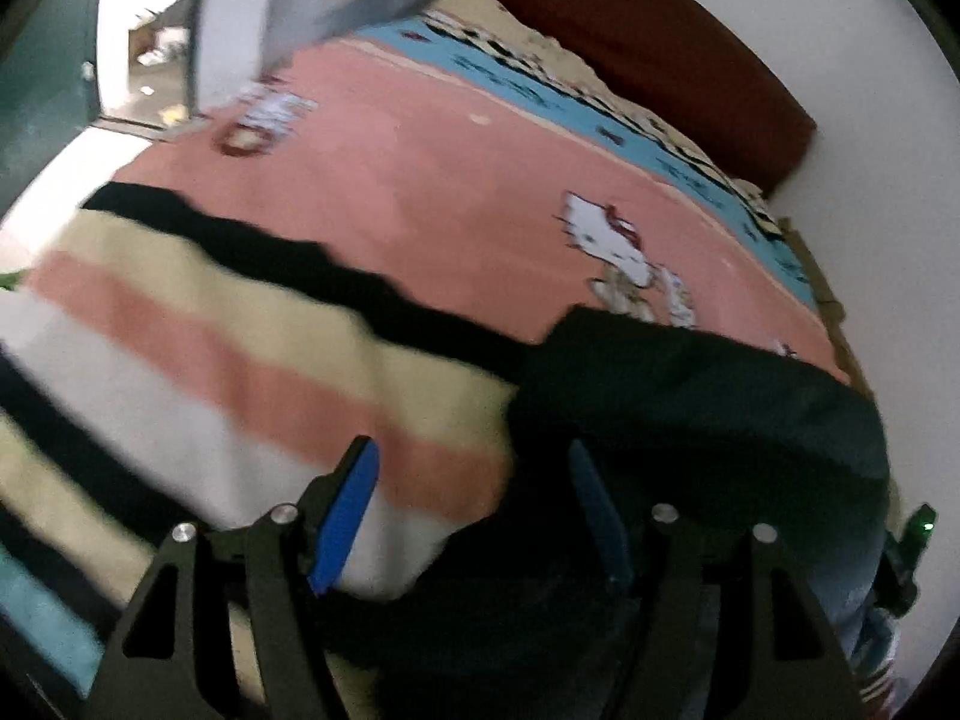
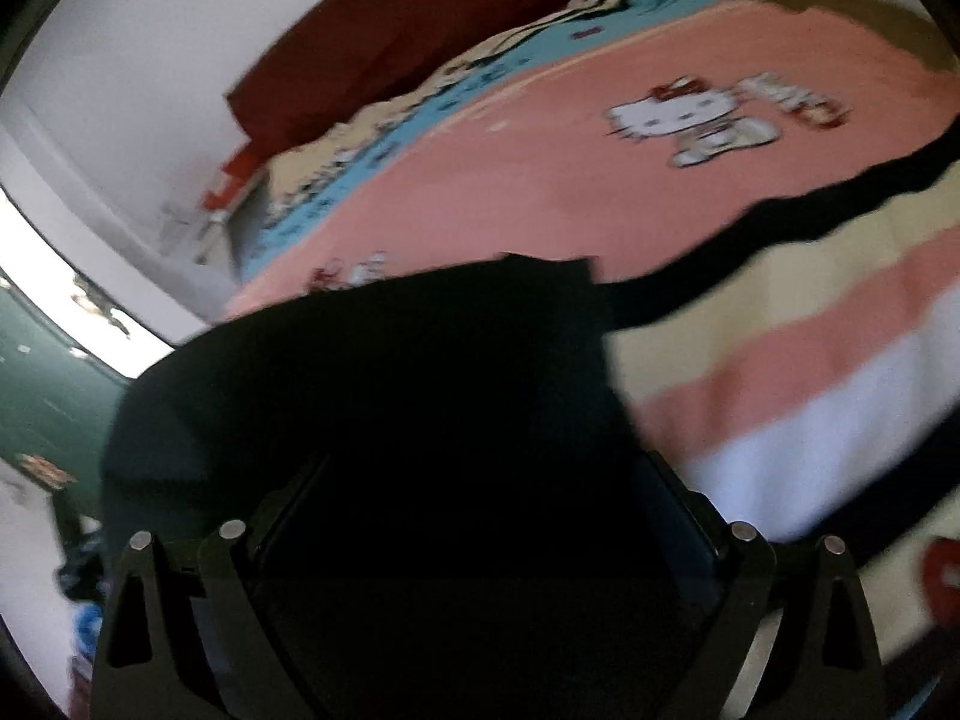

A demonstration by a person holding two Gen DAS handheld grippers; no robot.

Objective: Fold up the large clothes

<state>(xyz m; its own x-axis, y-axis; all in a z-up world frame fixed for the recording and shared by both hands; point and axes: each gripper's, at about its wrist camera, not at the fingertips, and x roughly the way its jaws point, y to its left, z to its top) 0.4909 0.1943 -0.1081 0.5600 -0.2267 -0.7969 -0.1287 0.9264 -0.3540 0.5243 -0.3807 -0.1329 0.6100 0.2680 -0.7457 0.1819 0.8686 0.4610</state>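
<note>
Black knit and broad stripes of cream, pink and white make up the large garment, which lies spread over the pink cartoon-print bedsheet, its dark part bunched up on the side nearest both cameras. The likeliest trouble from here is a crooked or slack fold: both views are blurred, and if the two hands carry the cloth unevenly, the striped body could drag, twist or bunch on the sheet. A thin pinch could also let the dark fabric slip free, since the cloth looks soft and heavy. The left gripper stands wide, its blue pads apart, with the seam between the striped cloth and the black cloth lying between and just beyond its fingers, apparently not clamped. The right gripper is swallowed by the black fabric, which fills the space between its fingers and covers their tips; the fingers look spread, yet whether they pinch the cloth cannot be told. The red headboard stands well beyond the garment
</note>
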